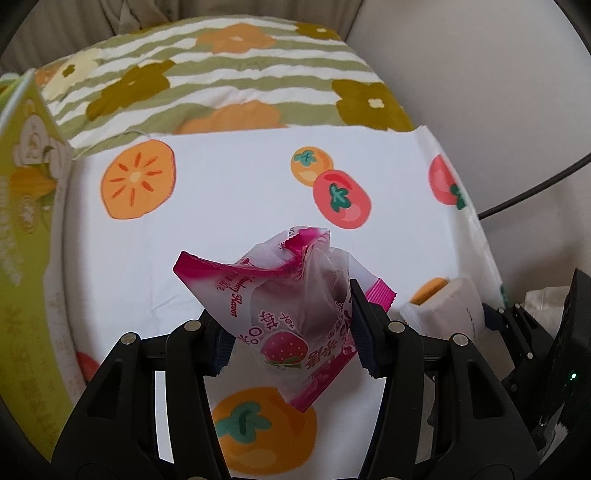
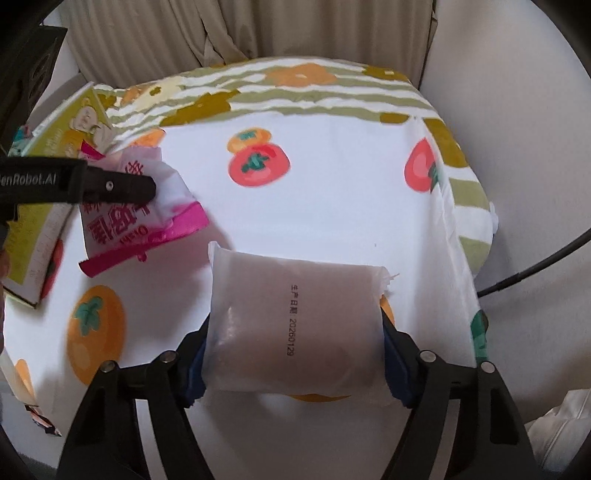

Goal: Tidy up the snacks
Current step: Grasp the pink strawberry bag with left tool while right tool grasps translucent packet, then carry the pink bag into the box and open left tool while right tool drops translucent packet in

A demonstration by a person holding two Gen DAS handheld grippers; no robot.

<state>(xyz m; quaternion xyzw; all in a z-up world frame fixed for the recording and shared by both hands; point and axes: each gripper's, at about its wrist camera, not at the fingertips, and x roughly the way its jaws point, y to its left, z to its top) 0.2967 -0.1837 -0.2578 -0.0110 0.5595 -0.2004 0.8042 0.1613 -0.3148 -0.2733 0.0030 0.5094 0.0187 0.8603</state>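
Observation:
My left gripper (image 1: 291, 336) is shut on a pink strawberry snack packet (image 1: 295, 291), crumpled and lifted above the white fruit-print cloth (image 1: 240, 199). In the right wrist view the same pink packet (image 2: 147, 221) hangs at the left under one black finger (image 2: 122, 186) of that gripper. My right gripper (image 2: 295, 358) is shut on a frosted white packet (image 2: 295, 310) with a printed date. Its blue pads press on both of the packet's sides, low over the cloth. The white packet (image 1: 443, 302) also shows at the right edge of the left wrist view.
An open yellow-green snack box (image 1: 26, 221) stands at the left, close to the pink packet (image 2: 55, 147). A green-striped floral cloth (image 1: 229, 81) lies beyond the white one. A black cable (image 2: 535, 266) runs at the right, and a beige curtain (image 2: 258, 29) hangs behind.

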